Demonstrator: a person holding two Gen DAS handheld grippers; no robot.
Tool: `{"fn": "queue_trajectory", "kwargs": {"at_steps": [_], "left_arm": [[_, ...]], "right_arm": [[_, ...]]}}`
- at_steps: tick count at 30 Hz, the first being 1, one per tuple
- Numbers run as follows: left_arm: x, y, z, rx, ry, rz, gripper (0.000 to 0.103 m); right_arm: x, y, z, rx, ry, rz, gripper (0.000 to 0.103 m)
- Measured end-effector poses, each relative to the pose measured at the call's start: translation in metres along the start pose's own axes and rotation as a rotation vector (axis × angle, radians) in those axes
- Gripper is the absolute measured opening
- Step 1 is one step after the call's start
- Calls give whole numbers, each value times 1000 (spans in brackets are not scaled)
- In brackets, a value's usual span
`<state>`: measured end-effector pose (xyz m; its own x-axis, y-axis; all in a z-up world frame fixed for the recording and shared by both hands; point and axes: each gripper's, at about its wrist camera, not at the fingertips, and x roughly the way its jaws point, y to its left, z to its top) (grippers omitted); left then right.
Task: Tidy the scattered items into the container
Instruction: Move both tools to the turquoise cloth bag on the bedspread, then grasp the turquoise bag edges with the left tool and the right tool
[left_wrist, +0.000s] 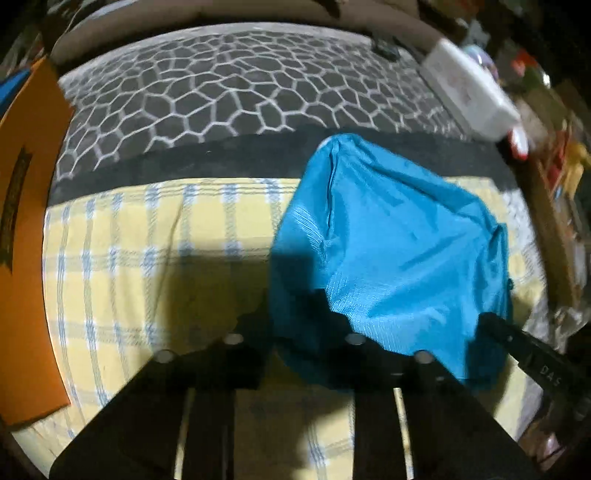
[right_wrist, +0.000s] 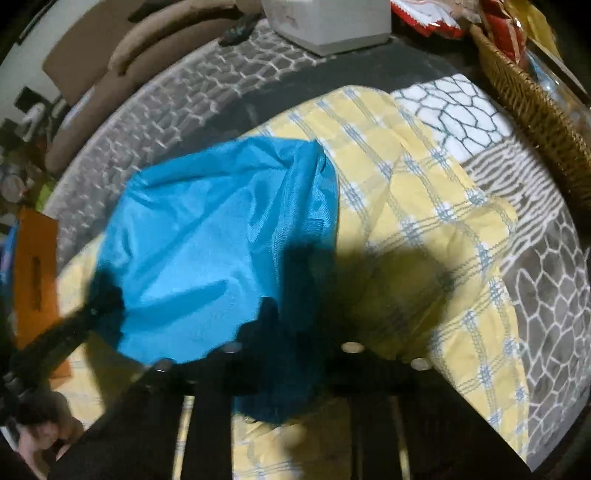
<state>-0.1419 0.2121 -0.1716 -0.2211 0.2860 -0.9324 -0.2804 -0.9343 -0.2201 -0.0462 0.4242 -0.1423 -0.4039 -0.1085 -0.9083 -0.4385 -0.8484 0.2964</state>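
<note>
Blue cloth: a crumpled teal-blue woven nylon cloth (left_wrist: 391, 243) lies on a yellow plaid cotton towel (left_wrist: 140, 258), right of centre in the left wrist view, bunched up and lifted at its near edge.
Why it peaks: both grippers pinch its near hem, so the fabric tents between them; this looks like a two-handed lift, judged as the start of carrying it off.
Left gripper (left_wrist: 295, 328): jaws drawn nearly together on the cloth's near left corner.
Right gripper (right_wrist: 291, 332): jaws nearly together, clamped on a fold of the same cloth at its near right edge.
Towel: spread over a grey fleece blanket with white honeycomb lines (left_wrist: 229, 92), serving as the work surface.
Container: a brown woven wicker basket (right_wrist: 535, 122) at the far right looks the likeliest one; the cloth is well apart from it.
Other things: a white rectangular box (right_wrist: 328, 26) on the far side; an orange flat cardboard piece (left_wrist: 29, 229) at the left edge.
Writing: "DAS" on the right gripper's black finger in the left wrist view; the orange card's dark print is unreadable.
</note>
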Motion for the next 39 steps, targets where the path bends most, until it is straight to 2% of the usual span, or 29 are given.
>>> {"fn": "queue_trajectory", "kwargs": {"at_steps": [3, 5, 7, 11, 18, 21, 22, 27, 28, 29, 30, 35, 39], "left_arm": [[-23, -5, -5, 44, -34, -5, 11], [-43, -12, -15, 108, -63, -2, 11], [-57, -11, -26, 134, -80, 21, 11], [-61, 2, -33, 114, -64, 36, 12], [-36, 12, -33, 72, -27, 51, 15], [-28, 12, -28, 82, -34, 80, 31], [-26, 10, -26, 92, -44, 93, 41], [-10, 1, -15, 130, -43, 95, 51], [-6, 0, -13, 129, -39, 94, 49], [-1, 1, -13, 125, -35, 97, 25], [2, 1, -13, 123, -31, 116, 19], [-11, 10, -13, 85, -54, 56, 7], [-39, 8, -17, 114, -102, 90, 6]], "right_arm": [[-27, 18, 0, -58, -72, 63, 10], [-44, 35, -4, -122, -132, 87, 10], [-50, 45, -6, -147, -148, 109, 10], [-48, 43, -8, -146, -131, 122, 10], [-18, 20, -3, -69, -31, 93, 10], [-11, 13, -2, -49, -1, 89, 11], [-9, 11, -2, -46, 9, 87, 11], [-2, 10, -4, -67, 28, 56, 11], [0, 10, -5, -69, 31, 51, 11], [1, 10, -5, -71, 34, 45, 11], [1, 10, -6, -74, 31, 35, 11], [-18, 29, -11, -146, -19, 18, 10], [-59, 63, -25, -266, -168, 6, 10]]}}
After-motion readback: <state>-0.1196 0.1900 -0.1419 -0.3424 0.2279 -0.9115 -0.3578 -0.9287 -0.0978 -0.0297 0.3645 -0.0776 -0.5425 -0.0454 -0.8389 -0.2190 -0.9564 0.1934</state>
